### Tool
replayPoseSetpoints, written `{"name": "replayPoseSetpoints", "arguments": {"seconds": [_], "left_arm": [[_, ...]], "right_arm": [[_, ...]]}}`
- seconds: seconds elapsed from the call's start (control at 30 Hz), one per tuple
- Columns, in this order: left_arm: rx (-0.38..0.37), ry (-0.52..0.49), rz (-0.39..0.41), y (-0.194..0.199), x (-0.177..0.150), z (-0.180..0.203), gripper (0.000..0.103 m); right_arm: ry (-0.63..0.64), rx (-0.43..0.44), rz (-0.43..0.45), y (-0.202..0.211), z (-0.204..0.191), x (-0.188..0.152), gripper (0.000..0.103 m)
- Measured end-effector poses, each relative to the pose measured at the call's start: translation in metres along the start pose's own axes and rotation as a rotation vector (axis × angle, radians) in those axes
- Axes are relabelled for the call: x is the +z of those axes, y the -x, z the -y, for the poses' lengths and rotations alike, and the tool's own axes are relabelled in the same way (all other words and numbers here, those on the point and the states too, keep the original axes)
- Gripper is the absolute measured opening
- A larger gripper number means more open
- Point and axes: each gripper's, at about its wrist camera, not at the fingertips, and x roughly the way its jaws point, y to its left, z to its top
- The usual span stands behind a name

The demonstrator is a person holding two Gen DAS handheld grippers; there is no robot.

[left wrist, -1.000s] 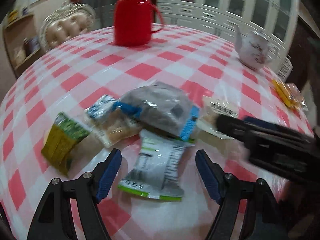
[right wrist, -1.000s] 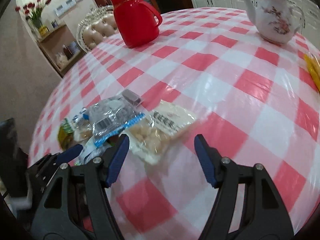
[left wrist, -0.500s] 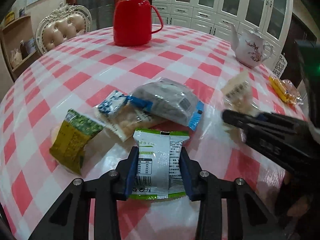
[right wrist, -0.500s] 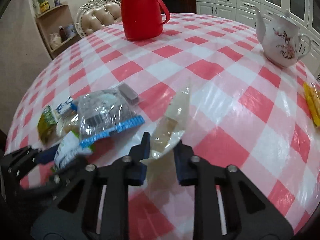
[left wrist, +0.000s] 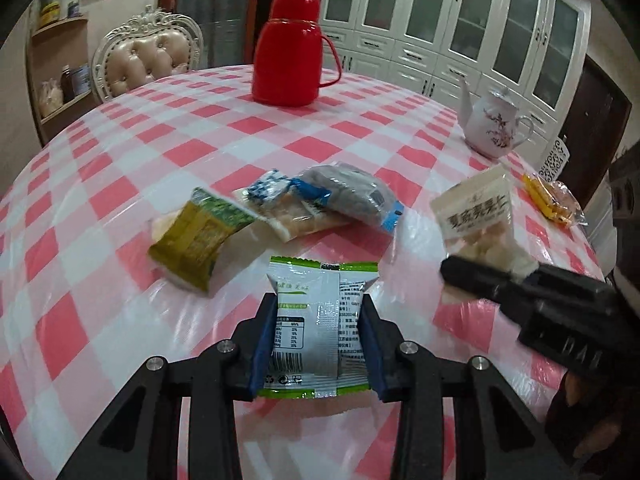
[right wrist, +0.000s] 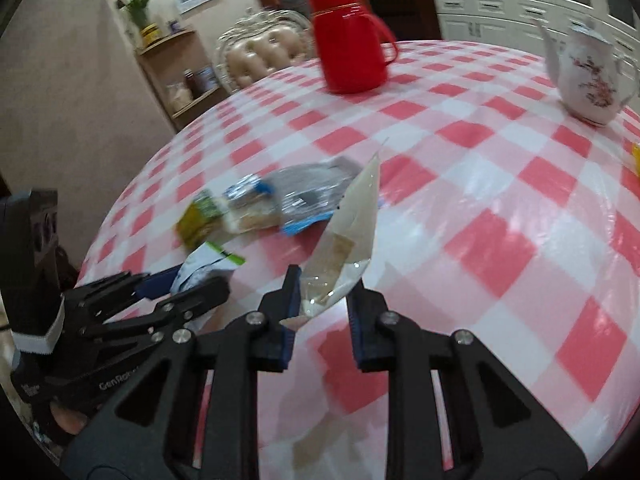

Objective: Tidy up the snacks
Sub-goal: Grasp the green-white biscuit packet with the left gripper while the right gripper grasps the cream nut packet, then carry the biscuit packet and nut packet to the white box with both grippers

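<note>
My left gripper (left wrist: 318, 334) is shut on a white and green snack packet (left wrist: 318, 320) and holds it above the table; it also shows in the right wrist view (right wrist: 208, 266). My right gripper (right wrist: 322, 308) is shut on a clear packet of pale snacks (right wrist: 352, 232), lifted off the table; the left wrist view shows this packet (left wrist: 478, 216) at the right. A yellow-green packet (left wrist: 198, 236), a blue and white packet (left wrist: 280, 208) and a grey packet (left wrist: 348, 194) lie together on the table.
The round table has a pink checked cloth (left wrist: 200, 128). A red thermos jug (left wrist: 290, 50) stands at the back. A white flowered teapot (left wrist: 494, 126) stands at the right. Yellow packets (left wrist: 552, 200) lie at the right edge. A chair (left wrist: 146, 60) stands behind.
Both grippers closed on their packets and lifted them. The left rose with the white and green packet. The right raised the clear packet higher and to the right.
</note>
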Motion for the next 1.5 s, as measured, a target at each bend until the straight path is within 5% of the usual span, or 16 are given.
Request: {"name": "replayPoseSetpoints", "arguments": {"seconds": [0.37, 0.63, 1.0, 1.5], "left_arm": [[0.087, 0.048, 0.04, 0.03, -0.019, -0.027, 0.04], [0.083, 0.159, 0.075, 0.051, -0.032, -0.064, 0.04], [0.134, 0.158, 0.109, 0.082, -0.052, -0.087, 0.04], [0.237, 0.272, 0.167, 0.144, -0.108, -0.157, 0.04]], "right_arm": [[0.095, 0.029, -0.011, -0.002, -0.042, -0.018, 0.025], [0.105, 0.089, -0.02, -0.005, -0.066, -0.023, 0.025], [0.173, 0.156, -0.047, -0.017, -0.117, -0.035, 0.025], [0.37, 0.277, -0.092, -0.042, -0.23, -0.062, 0.025]]}}
